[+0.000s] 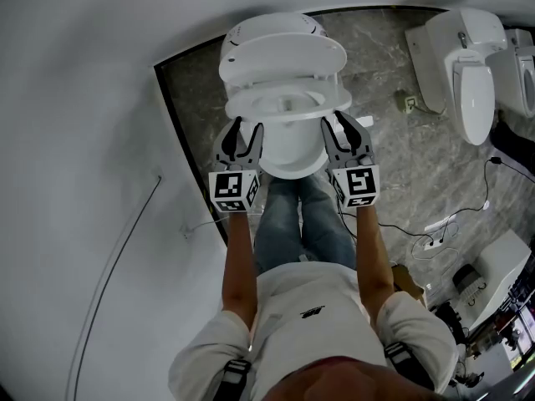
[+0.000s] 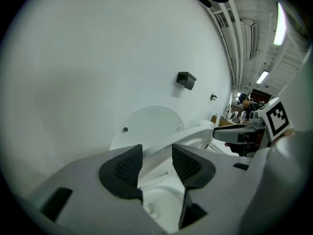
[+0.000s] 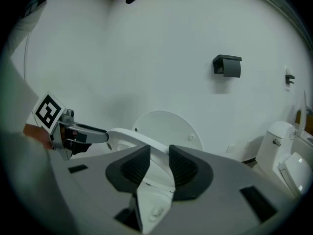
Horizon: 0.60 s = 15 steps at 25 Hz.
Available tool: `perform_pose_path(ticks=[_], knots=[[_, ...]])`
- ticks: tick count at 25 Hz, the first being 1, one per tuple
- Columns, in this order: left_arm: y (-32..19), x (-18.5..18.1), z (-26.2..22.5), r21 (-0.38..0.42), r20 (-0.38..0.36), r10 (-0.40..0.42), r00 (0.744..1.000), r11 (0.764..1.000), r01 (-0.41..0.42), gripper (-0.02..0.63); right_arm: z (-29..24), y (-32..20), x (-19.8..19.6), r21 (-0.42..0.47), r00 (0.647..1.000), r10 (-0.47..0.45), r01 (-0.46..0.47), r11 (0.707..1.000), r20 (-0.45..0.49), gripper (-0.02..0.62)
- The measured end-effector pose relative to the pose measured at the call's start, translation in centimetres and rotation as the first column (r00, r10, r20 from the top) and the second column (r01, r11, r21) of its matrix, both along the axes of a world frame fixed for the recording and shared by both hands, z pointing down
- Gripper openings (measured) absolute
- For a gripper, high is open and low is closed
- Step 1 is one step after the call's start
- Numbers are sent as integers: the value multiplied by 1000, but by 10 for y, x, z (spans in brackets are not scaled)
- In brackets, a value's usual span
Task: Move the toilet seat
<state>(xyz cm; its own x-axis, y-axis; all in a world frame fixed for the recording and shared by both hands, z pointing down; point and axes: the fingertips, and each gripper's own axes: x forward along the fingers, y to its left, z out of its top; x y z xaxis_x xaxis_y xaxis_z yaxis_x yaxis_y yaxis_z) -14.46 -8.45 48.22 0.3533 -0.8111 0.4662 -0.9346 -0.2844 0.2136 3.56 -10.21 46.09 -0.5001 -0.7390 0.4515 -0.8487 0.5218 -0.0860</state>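
Risk, slip: the toilet seat [image 1: 330, 103] is smooth and glossy and is held only by its thin side rims. If either pair of pads loses its bite, the ring would probably drop onto the bowl [image 1: 288, 159] with a bang.
Risk, twist: the two grips sit on opposite sides. One hand rising faster than the other would rack the ring and strain the hinge at the back.
Risk, over-travel: the lid [image 1: 284, 55] stands raised just behind the seat. Pushing the ring hard into it would load the same hinge.
Left gripper [image 1: 247, 128]: jaws partly closed, with the seat's left rim running between the pads. The pads look to be pressing on it, and nothing else is held.
Right gripper [image 1: 337, 124]: jaws closed a little narrower, on the right rim. The pads also appear to bear on it.
Seat, place: on the toilet directly in front of the person. It is tilted up off the bowl, between bowl and lid, near the wall.
Seat, look: white oval ring with an open middle, a rounded edge and a clean, shiny surface. No cracks visible.
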Motion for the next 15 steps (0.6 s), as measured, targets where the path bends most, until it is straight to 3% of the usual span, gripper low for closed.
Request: perform_pose_path(ticks=[15], knots=[[-27,-4,-7,19,-4,-18,1000,1000,18,196,-6,-29,-1,21,1000,19,-19,1000,7,124]])
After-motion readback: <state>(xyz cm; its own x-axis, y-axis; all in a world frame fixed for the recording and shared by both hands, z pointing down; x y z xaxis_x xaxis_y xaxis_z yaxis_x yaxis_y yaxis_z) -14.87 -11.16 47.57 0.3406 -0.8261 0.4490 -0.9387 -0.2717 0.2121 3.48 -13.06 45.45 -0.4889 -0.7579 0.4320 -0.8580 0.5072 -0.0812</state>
